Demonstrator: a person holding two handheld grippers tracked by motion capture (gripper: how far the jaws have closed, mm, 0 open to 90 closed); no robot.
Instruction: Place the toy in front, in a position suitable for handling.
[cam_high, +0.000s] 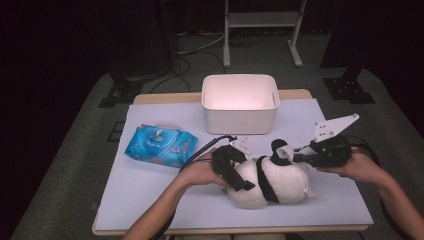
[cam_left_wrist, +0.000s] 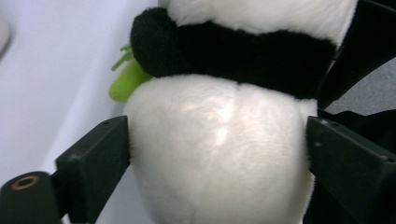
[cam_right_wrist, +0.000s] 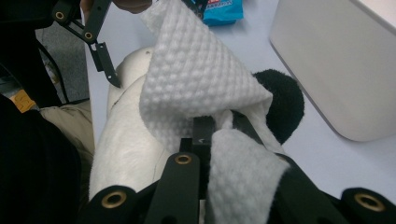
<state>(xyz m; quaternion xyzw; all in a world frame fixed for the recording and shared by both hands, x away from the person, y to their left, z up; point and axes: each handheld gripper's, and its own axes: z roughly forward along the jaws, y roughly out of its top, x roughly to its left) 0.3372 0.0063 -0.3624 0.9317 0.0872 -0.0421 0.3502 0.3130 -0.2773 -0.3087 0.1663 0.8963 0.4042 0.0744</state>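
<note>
The plush panda (cam_high: 270, 181) lay near the table's (cam_high: 150, 200) front edge, soft and light. The left gripper (cam_high: 231, 167) straddled its belly, jaws spread; the right gripper (cam_high: 305, 156) clenched a wipe (cam_right_wrist: 196, 79) near its head, probably best handled by the body.

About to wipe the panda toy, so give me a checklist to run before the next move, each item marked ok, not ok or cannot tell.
1. Wipe gripped: ok. The right gripper is shut on it, a fold draped over the jaws.
2. Panda toy steadied: cannot tell. The left gripper has its jaws on both sides of the white body, but whether the pads press in is unclear.
3. Wipe at the toy: ok. It hangs right over the toy near a black ear.
4. Toy on the table: ok, well inside the edge.
5. Bin out of the way: ok, behind the toy.
6. Wipes pack out of the way: ok, off to the left.
</note>
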